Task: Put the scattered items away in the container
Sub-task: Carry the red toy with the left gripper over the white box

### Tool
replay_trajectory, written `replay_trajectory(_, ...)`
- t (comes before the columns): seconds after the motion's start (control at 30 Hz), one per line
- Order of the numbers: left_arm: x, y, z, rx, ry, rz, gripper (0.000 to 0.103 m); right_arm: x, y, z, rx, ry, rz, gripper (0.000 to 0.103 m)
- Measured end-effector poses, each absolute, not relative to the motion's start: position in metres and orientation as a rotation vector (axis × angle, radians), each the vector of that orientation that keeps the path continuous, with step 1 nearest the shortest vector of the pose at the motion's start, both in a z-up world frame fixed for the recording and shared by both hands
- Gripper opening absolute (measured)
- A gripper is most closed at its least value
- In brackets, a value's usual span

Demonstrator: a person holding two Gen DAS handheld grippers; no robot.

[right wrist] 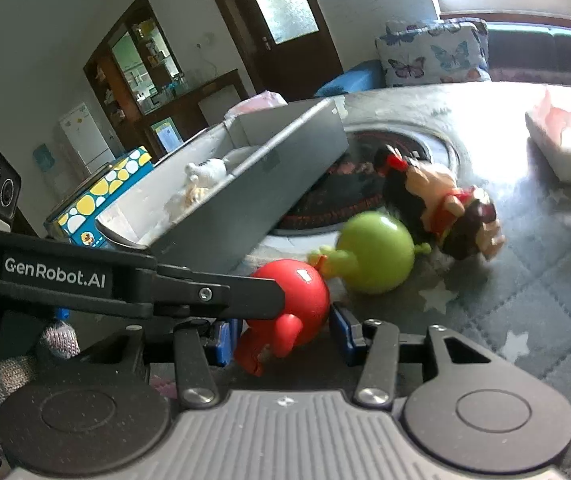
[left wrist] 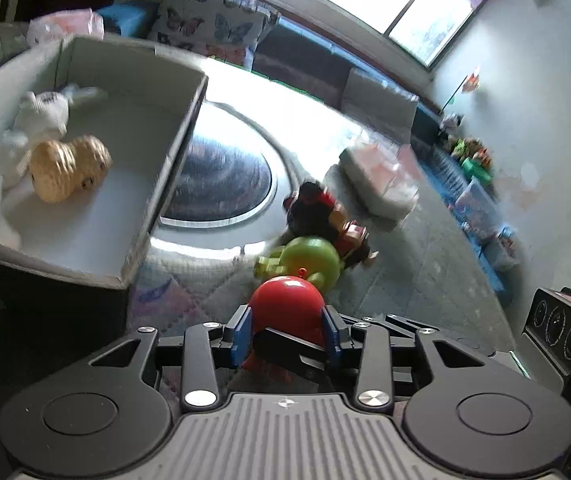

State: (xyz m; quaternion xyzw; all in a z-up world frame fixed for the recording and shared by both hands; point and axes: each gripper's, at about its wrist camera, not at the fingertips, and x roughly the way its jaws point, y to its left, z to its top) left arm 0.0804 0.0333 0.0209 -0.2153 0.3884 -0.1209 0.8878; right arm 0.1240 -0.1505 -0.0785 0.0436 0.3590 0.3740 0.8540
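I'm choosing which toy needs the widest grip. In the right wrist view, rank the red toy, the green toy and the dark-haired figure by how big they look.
1. dark-haired figure, the longest.
2. and 3. green toy and red toy look alike; the red one is nearer and partly hidden by the left gripper, so I won't rank them.

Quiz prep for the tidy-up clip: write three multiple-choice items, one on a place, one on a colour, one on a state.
1. Where is the white plush toy?
A. in the grey box
B. on the mat
C. in a gripper

2. What colour is the round toy lying just beyond the red one?
A. blue
B. green
C. white

3. What is the left gripper doing?
A. hanging open over the box
B. gripping the red round toy
C. holding the doll

Key:
1 A: the white plush toy lies inside the grey box.
2 B: the green round toy lies past the red round toy.
3 B: the left gripper has a blue pad on each side of it.
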Motion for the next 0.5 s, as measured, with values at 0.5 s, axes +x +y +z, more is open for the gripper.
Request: replay_trajectory(0.5,0.078,0.135,0.078,-0.526,0.622,-0.083,0.039,0.154,-0.040,-0.007,-0.055,0.604,0.967,0.048)
